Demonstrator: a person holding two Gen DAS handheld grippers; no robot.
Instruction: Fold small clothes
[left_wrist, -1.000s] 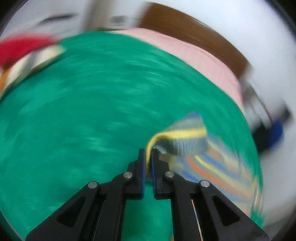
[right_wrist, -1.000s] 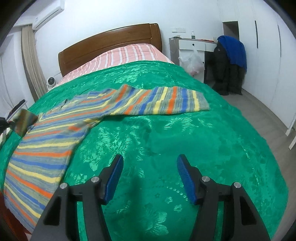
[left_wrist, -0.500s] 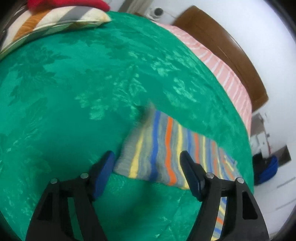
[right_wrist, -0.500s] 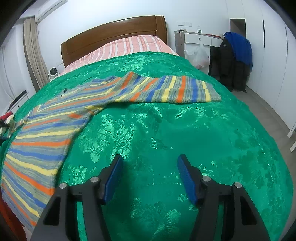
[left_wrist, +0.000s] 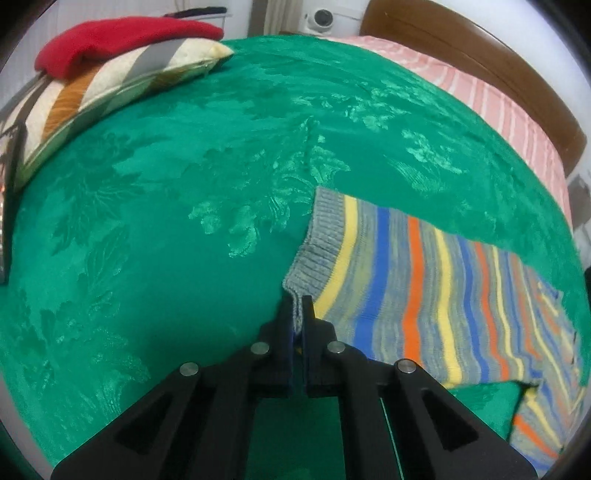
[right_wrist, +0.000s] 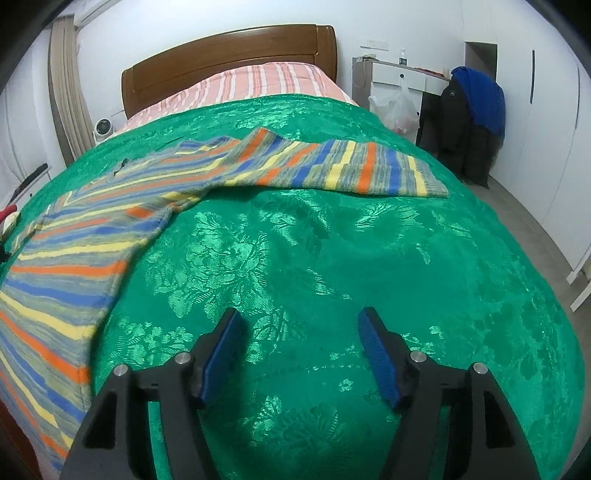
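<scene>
left gripper (left_wrist: 297, 306) jaws clamped on the grey cuff of the sweater (left_wrist: 424, 291), which lies spread on the green bed (left_wrist: 166, 221). right gripper (right_wrist: 299, 332) jaws wide apart over bare cover.

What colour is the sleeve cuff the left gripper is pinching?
Plain grey ribbing on the cuff, next to a yellow stripe; clearest in the left wrist view.

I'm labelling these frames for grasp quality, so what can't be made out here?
- Left wrist view: how much cuff the left gripper holds; the jaws cover the striped sweater there.
- Right wrist view: the sweater's hem, cut off by the left and bottom edges; the left gripper, out of frame.
- Right gripper: open, but its height above the green bedspread is unclear.
</scene>
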